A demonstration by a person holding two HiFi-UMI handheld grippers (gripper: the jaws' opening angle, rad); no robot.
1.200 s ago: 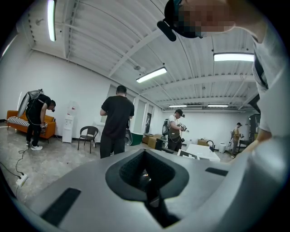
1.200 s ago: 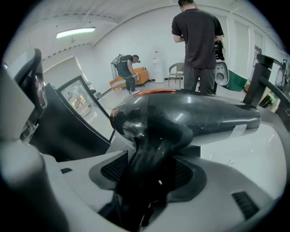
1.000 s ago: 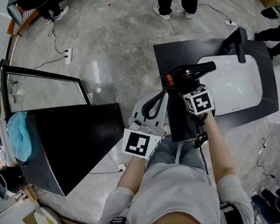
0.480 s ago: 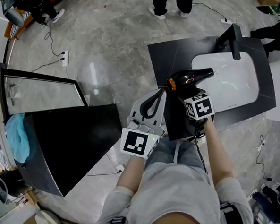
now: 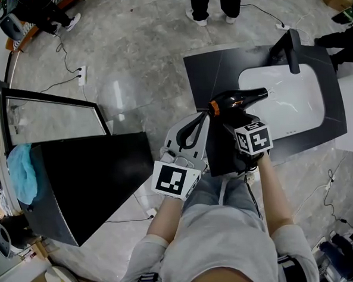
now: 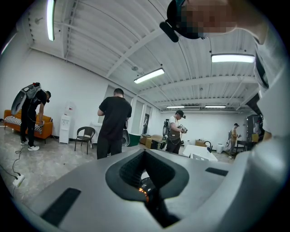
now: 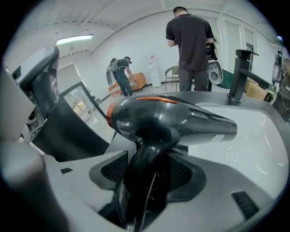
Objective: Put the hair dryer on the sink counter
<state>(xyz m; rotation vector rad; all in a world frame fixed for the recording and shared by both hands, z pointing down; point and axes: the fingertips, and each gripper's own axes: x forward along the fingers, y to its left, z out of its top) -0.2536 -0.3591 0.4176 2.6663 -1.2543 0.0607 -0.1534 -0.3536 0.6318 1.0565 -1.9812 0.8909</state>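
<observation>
A black hair dryer point(image 5: 236, 99) with an orange ring hangs in the air over the left part of the black sink counter point(image 5: 214, 75), its nozzle pointing at the white basin point(image 5: 284, 101). My right gripper point(image 5: 239, 120) is shut on the dryer's handle. In the right gripper view the hair dryer point(image 7: 172, 120) stands upright, its handle pinched between the jaws of the right gripper point(image 7: 145, 176). My left gripper point(image 5: 202, 117) hovers just left of the counter's edge, shut, with nothing in it. In its own view the left gripper point(image 6: 146, 154) points up at the room.
A black faucet point(image 5: 290, 47) stands at the basin's far side. A black cabinet point(image 5: 95, 178) with a glass panel point(image 5: 50, 115) and a blue cloth point(image 5: 23, 170) stands at the left. People point(image 5: 215, 1) stand beyond. A power strip point(image 5: 83, 70) and cables lie on the floor.
The right gripper with the hair dryer has dropped slightly and sits a little further over the counter toward the basin. The left gripper has barely moved.
</observation>
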